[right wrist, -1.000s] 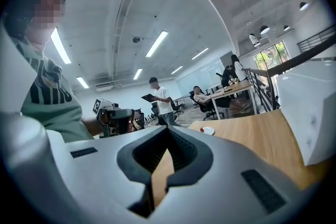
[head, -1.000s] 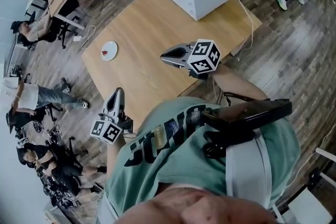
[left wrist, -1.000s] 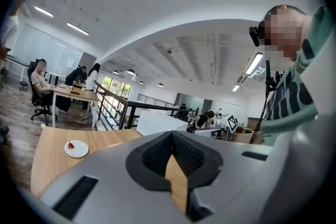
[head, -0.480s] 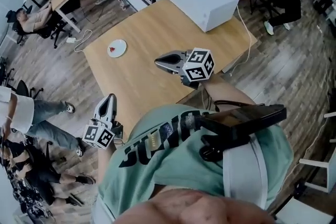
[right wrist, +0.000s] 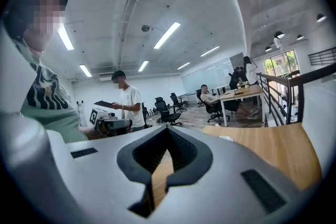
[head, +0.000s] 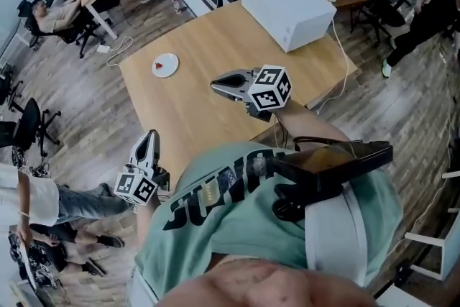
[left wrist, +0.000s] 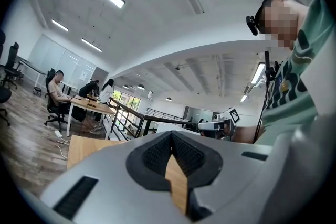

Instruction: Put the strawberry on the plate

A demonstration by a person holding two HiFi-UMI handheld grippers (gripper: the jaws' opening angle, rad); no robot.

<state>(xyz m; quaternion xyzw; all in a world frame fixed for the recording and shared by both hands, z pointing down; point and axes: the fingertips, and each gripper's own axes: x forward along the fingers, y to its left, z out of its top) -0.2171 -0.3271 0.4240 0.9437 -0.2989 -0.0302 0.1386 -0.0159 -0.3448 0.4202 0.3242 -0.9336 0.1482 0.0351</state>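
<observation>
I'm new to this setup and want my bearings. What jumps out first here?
A big white box sits at the wooden table's far right corner. Near its left edge, a small plate already holds the strawberry. The right tongs hover shut over the table's middle, and the left tongs are shut just off its near edge.

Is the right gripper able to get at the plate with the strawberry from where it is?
Probably yes. The right gripper hovers over the table, pointing toward the plate, with only bare wood between them. Its jaws are shut and empty, so they'd have to open first.
</observation>
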